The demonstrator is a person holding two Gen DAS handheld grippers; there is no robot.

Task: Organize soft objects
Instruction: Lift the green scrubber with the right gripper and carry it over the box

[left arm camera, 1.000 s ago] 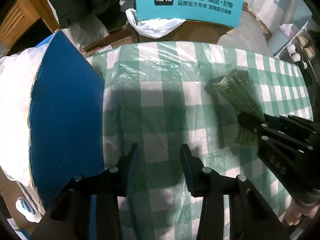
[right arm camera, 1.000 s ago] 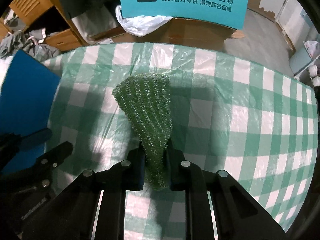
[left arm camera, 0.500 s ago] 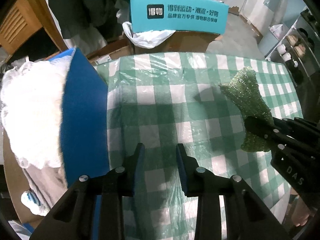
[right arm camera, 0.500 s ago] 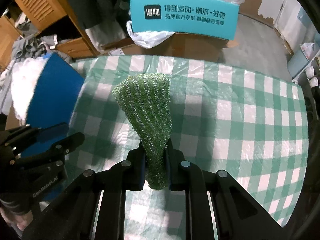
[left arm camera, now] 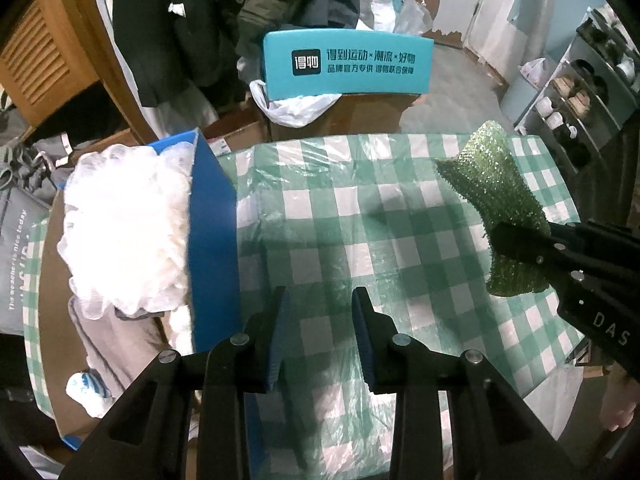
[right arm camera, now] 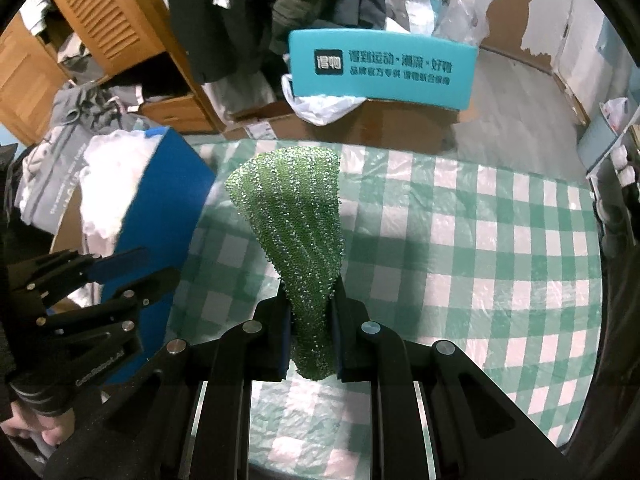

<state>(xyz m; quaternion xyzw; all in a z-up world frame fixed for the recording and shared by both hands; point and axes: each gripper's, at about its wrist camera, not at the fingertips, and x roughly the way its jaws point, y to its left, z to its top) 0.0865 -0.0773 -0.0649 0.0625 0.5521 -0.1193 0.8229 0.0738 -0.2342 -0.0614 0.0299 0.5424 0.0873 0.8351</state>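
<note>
Left wrist view: my left claw (left arm camera: 318, 322) hung released and empty over the checked tabletop (left arm camera: 340, 240), just right of the blue bin (left arm camera: 212, 240) holding white soft stuff.

Right wrist view: my right claw (right arm camera: 310, 332) was clenched on a green scrubbing cloth (right arm camera: 296, 220), carried above the tabletop, right of the bin. Its long axis ran straight away from the claw, flared end foremost. I judged the next move to be carrying it across and letting go over the bin.

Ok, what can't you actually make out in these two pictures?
- Blue box, left wrist view: its inside is hidden by the white fluffy stuff.
- Green scrubber, right wrist view: its pinched middle is covered by the right tool.
- Shelf items, left wrist view: too small to identify.
</note>
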